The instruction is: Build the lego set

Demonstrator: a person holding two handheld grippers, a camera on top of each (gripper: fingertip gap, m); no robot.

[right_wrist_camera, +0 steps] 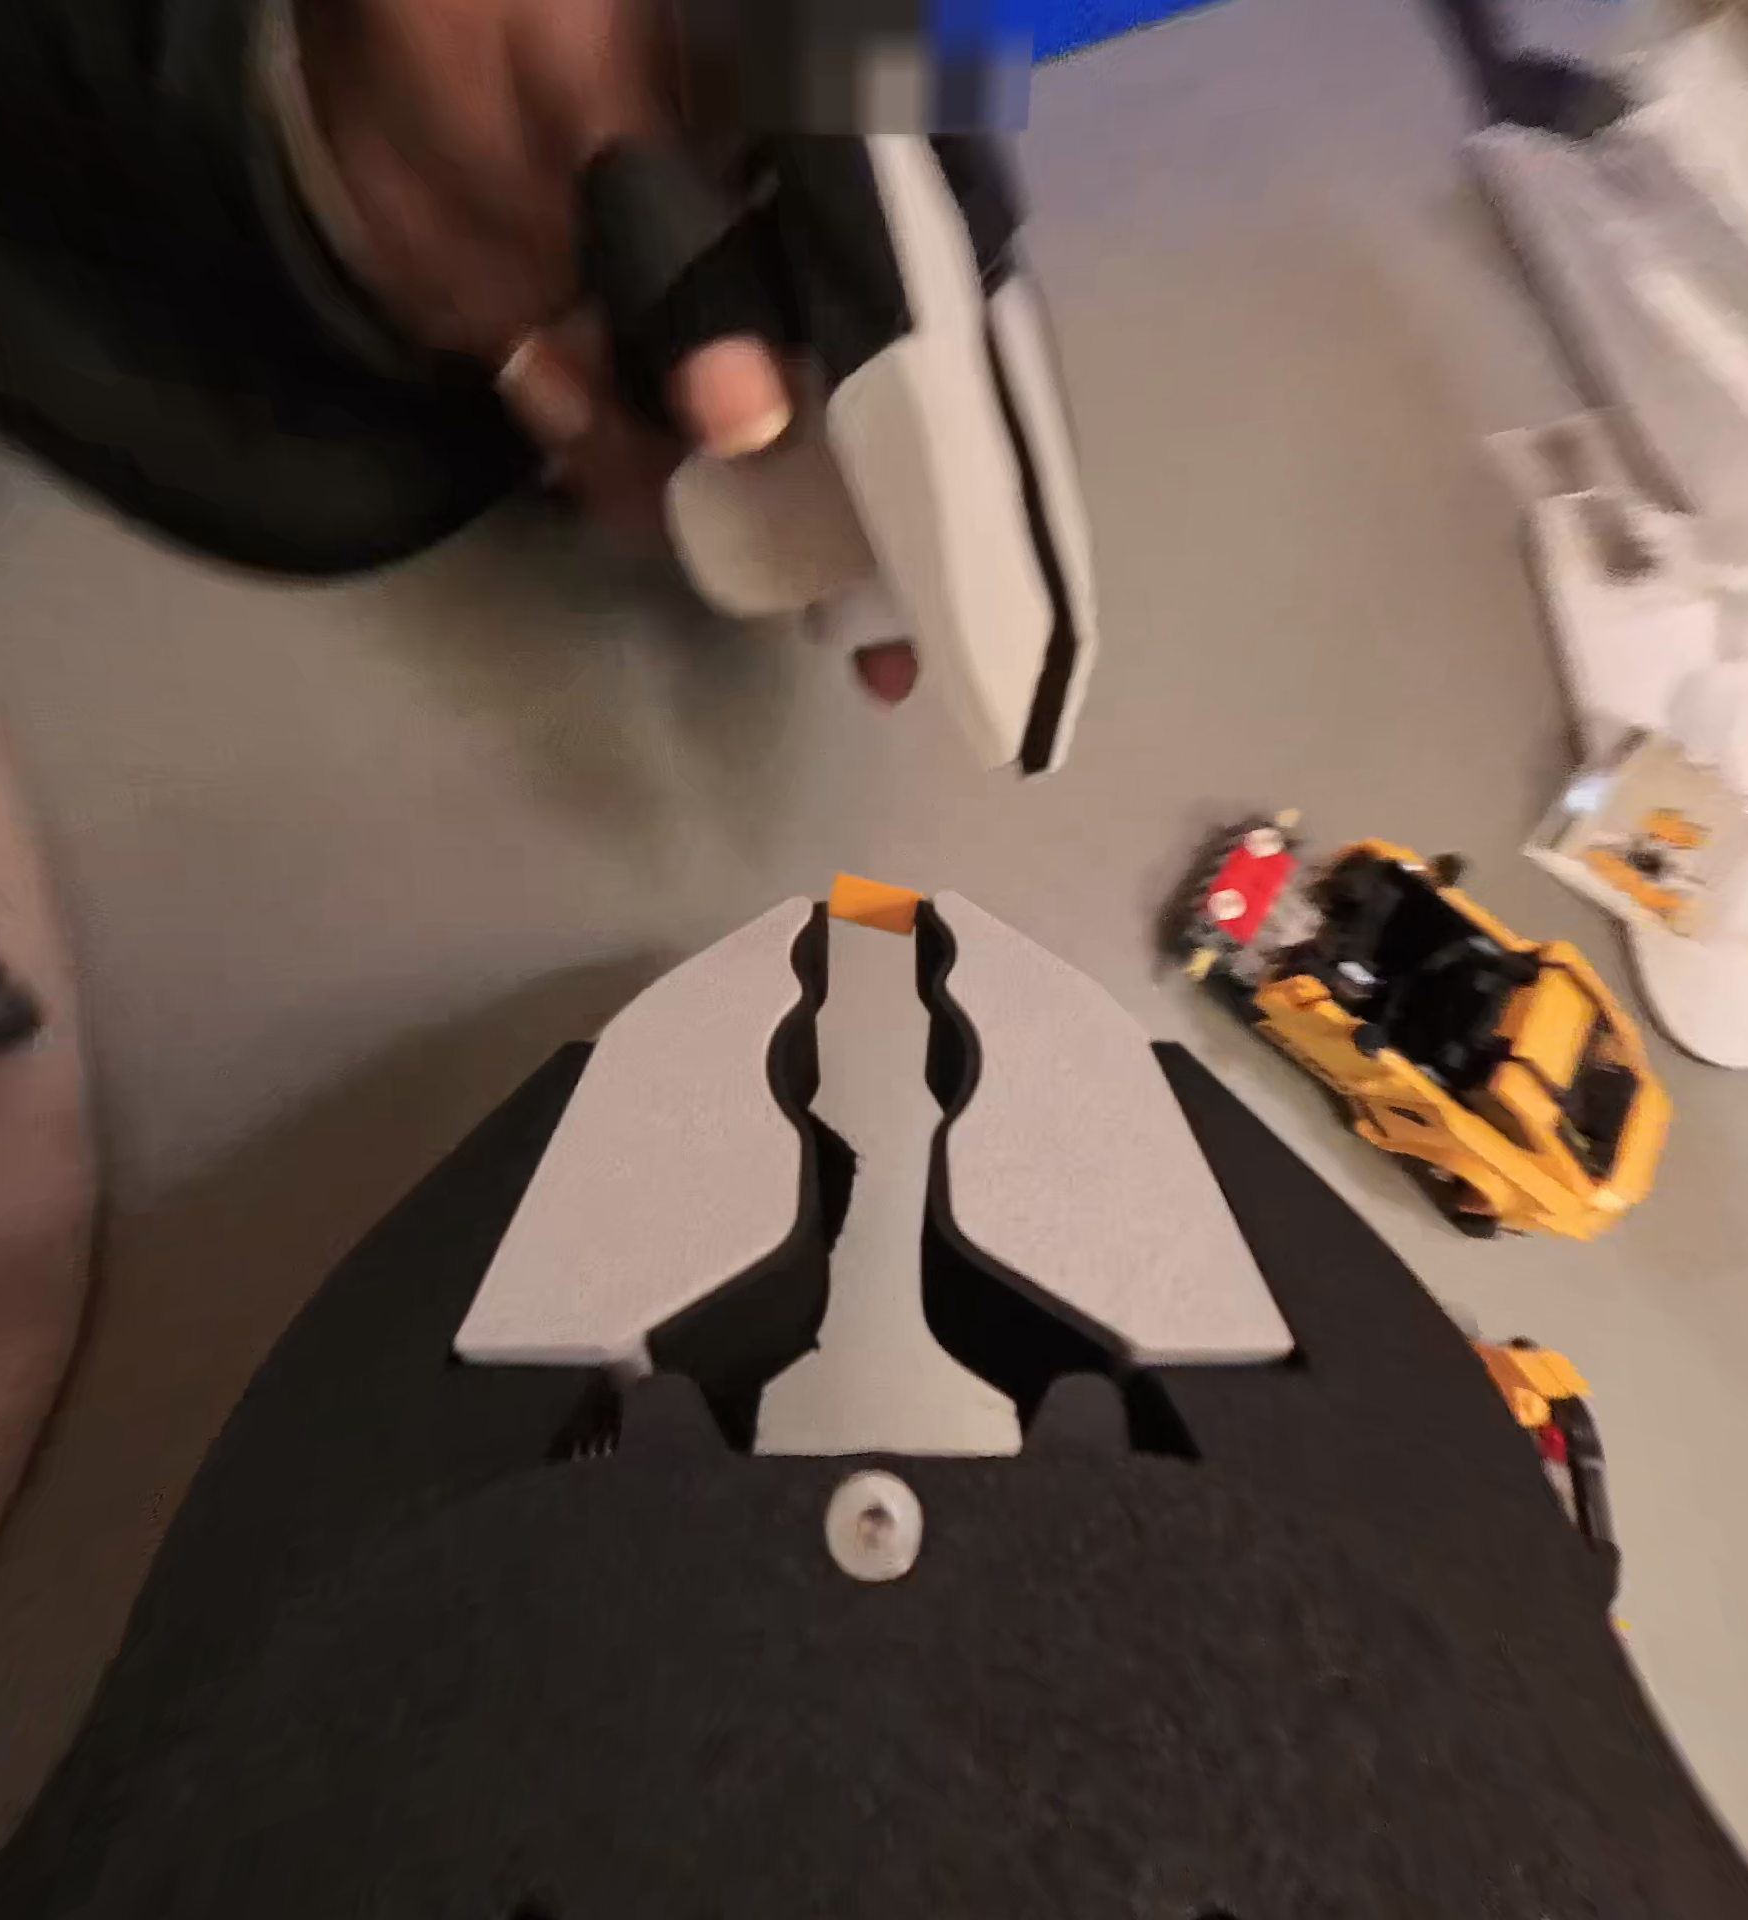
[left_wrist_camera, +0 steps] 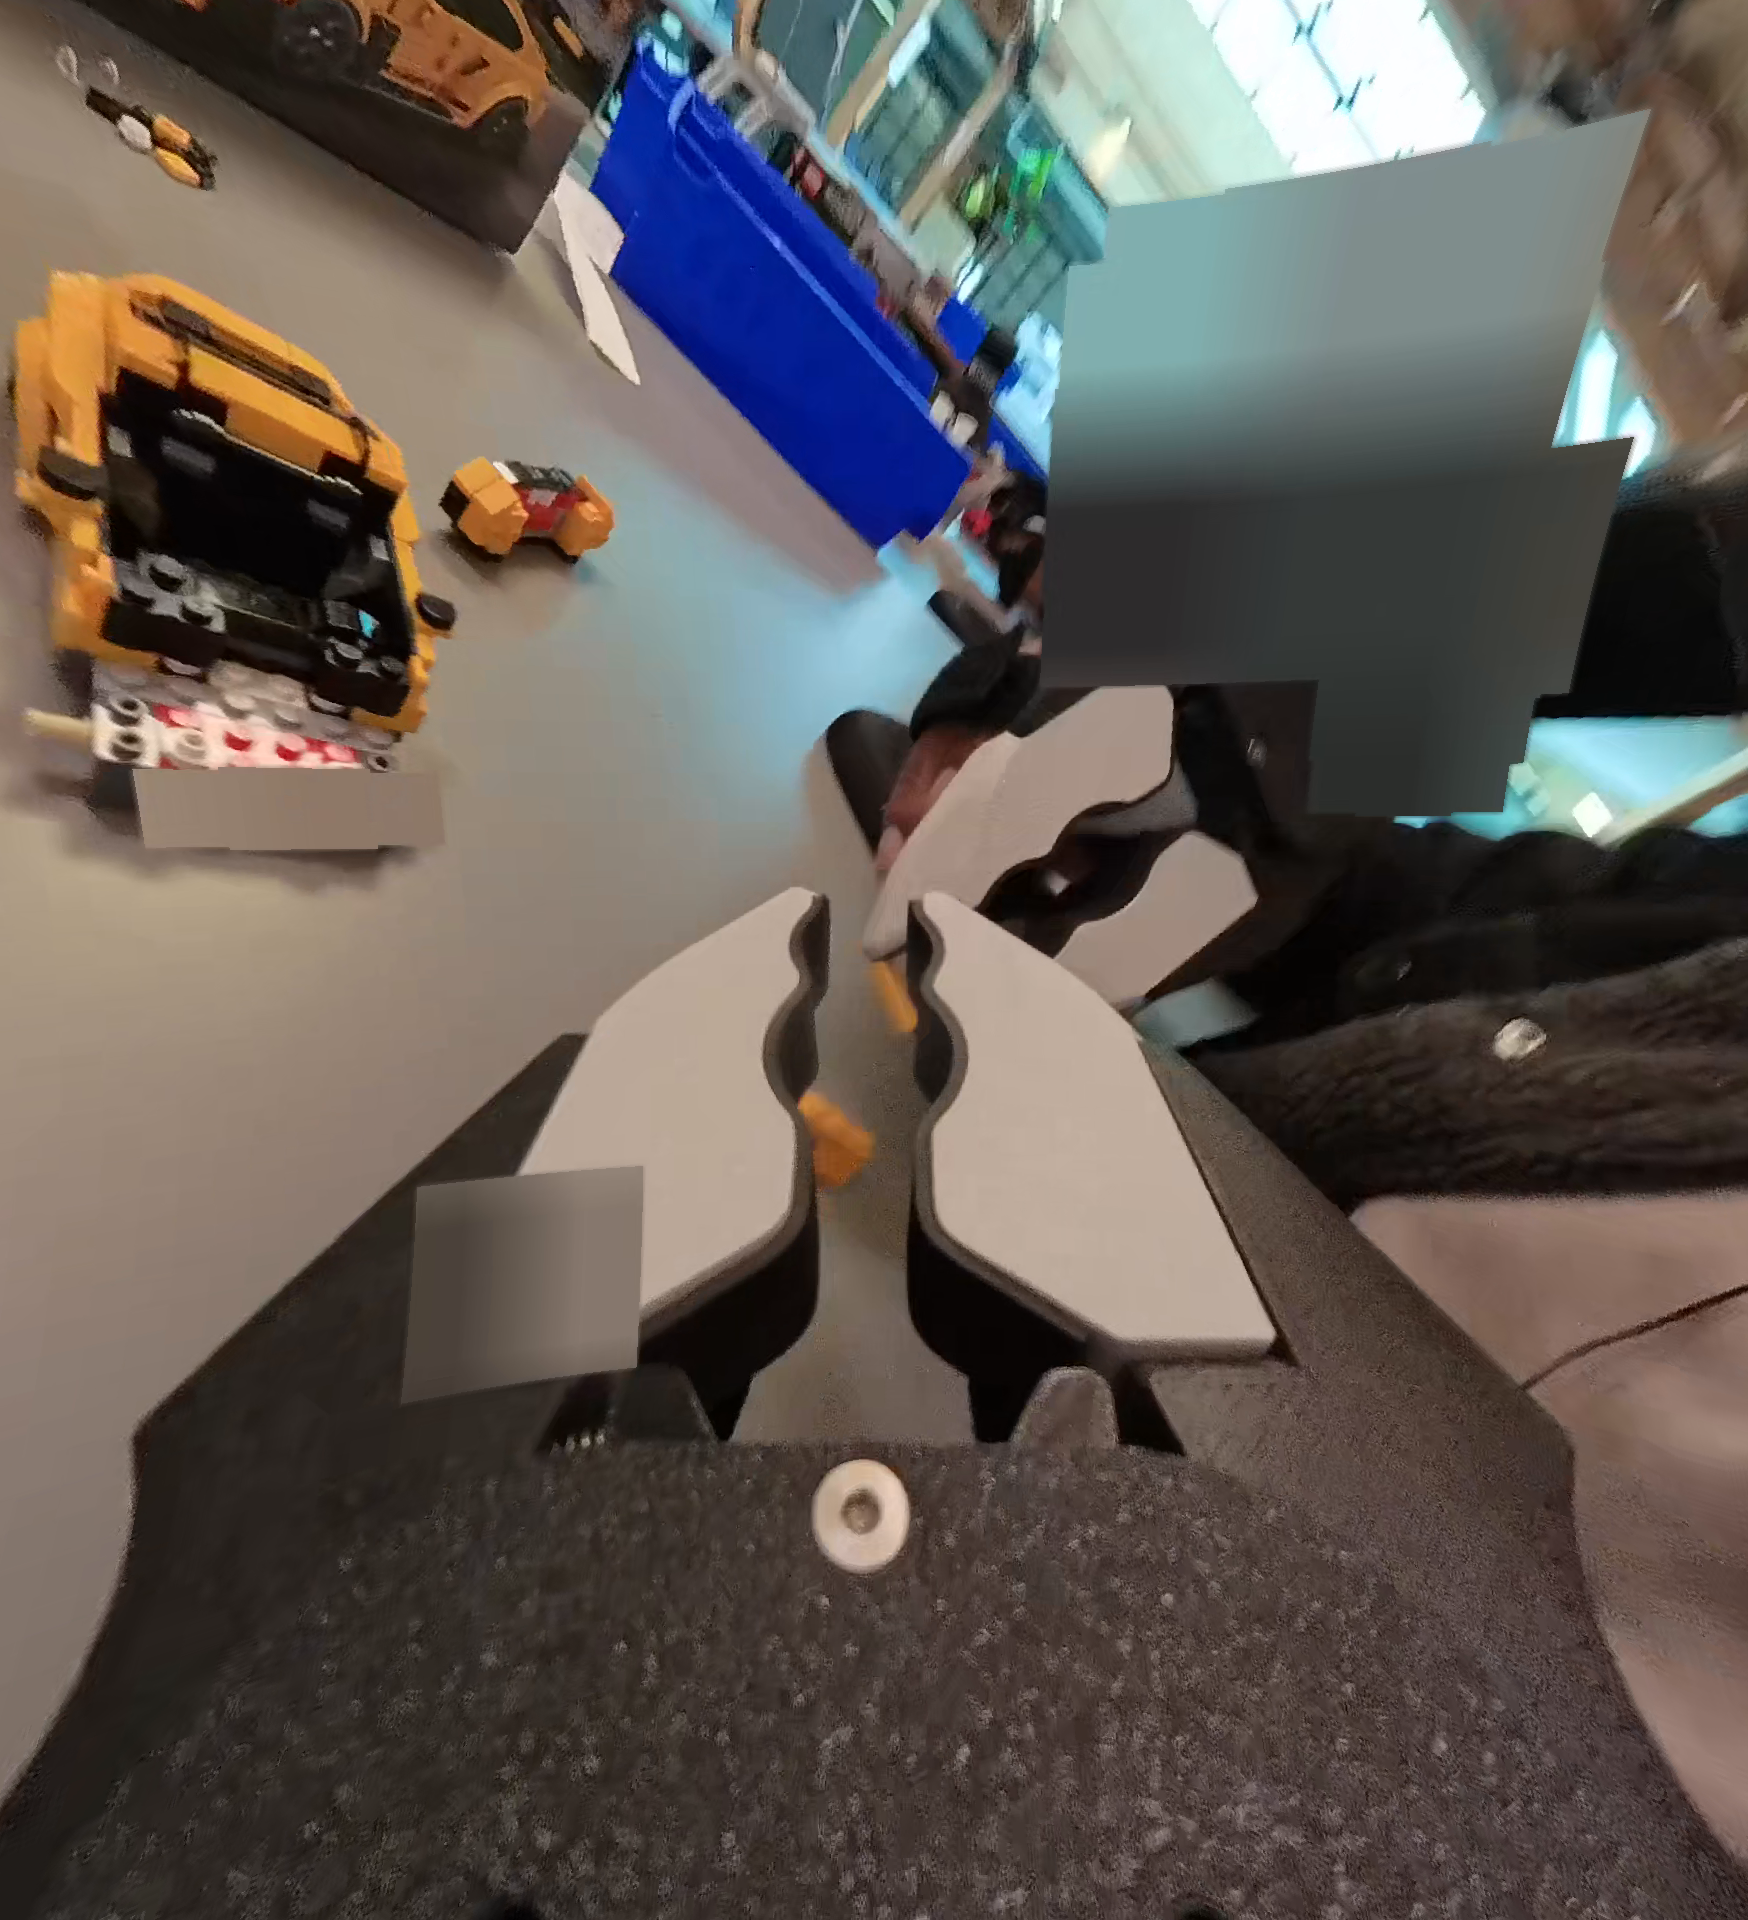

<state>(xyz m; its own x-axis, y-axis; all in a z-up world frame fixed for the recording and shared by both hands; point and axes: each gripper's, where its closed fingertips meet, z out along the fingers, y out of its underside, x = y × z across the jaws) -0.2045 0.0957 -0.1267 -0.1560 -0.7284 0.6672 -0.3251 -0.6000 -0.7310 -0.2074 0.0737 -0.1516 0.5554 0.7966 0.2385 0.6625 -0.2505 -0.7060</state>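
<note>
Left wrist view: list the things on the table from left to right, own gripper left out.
Partly built orange car → small orange and red sub-assembly → loose orange piece → right gripper, which holds a small orange piece.

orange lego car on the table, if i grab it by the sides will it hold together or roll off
The half-built orange car would probably shed pieces if squeezed: its cabin is open and its studs exposed. No wheels show clearly, so it likely slides rather than rolls. Being small hollow plastic, it is probably light.

Grey table (left_wrist_camera: 558, 935), half-built orange car (left_wrist_camera: 215, 520), small orange sub-assembly (left_wrist_camera: 527, 509), loose orange piece (left_wrist_camera: 834, 1138), white papers (right_wrist_camera: 1701, 416)
</note>
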